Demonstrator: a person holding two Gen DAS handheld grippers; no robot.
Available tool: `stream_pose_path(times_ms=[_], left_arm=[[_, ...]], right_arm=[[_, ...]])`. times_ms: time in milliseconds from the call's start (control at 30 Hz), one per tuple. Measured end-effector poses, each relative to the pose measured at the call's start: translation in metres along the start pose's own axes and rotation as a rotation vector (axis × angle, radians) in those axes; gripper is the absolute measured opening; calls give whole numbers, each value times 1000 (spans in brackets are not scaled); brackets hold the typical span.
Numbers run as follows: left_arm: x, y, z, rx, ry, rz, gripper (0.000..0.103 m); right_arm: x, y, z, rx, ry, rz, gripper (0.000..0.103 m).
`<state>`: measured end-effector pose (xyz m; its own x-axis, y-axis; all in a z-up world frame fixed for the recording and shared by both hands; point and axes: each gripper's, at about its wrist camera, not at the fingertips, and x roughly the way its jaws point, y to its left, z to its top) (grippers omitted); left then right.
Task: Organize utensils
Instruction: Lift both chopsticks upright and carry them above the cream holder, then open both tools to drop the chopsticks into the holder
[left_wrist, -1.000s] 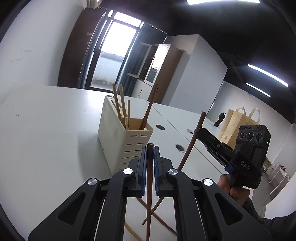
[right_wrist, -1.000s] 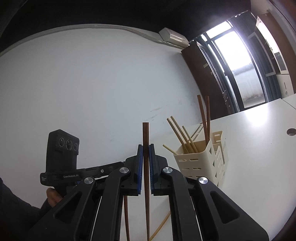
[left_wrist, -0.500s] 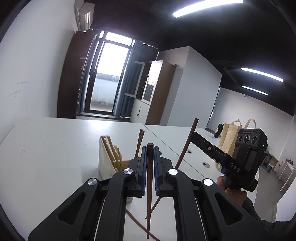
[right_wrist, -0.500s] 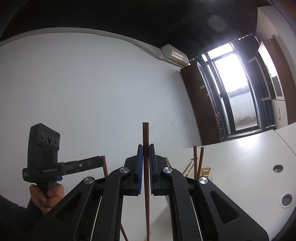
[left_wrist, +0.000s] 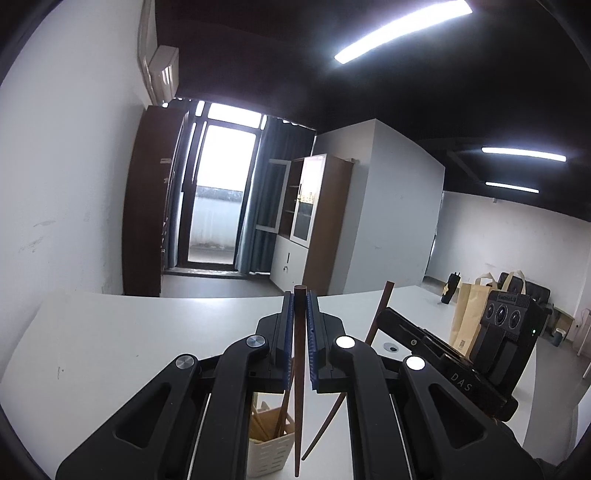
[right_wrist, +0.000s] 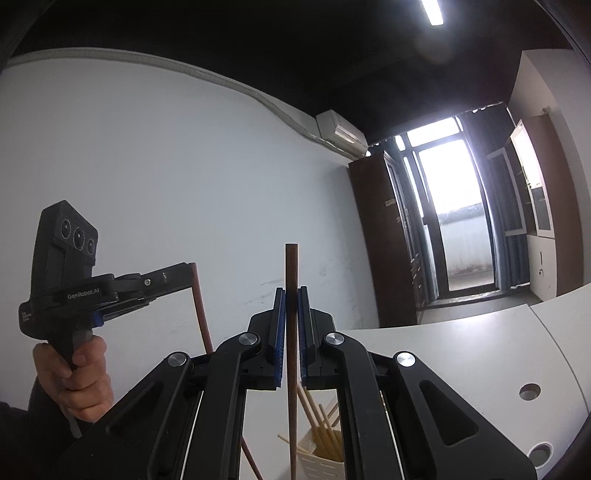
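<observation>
Gripping 1 dark chopstick (left_wrist: 299, 387) each, 2 hand-held grippers (left_wrist: 300, 314) above holder (left_wrist: 267, 452).

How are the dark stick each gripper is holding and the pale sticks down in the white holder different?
The dark chopstick in the right gripper is reddish brown; the pale chopsticks are light tan. It hangs upright, clamped above the table, while the pale ones lean at angles inside the white holder. The left gripper grips a similar dark chopstick. All are slim, straight sticks.

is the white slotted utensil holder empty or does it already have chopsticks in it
Not empty: the white slotted utensil holder already has pale wooden chopsticks standing in it.
</observation>
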<state>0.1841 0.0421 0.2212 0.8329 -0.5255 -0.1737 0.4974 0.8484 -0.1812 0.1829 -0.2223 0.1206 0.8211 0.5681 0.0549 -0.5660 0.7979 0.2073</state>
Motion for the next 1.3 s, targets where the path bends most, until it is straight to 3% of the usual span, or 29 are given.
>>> stream_pose_path(times_ms=[267,533,800,1300], left_arm=[[28,-2,16,37,-32,14,6],[61,8,3,50,-48,44,6],[97,22,-23,45,10,50,6],[117,29,-46,55,83,61,7]], right_arm=[[19,-10,12,-19,-36,-23,7],[43,-22,-15,-75,-3,-69,7],[61,-32,-42,-70,45,-79,7],[73,-35,-60,-96,102,-114,7]])
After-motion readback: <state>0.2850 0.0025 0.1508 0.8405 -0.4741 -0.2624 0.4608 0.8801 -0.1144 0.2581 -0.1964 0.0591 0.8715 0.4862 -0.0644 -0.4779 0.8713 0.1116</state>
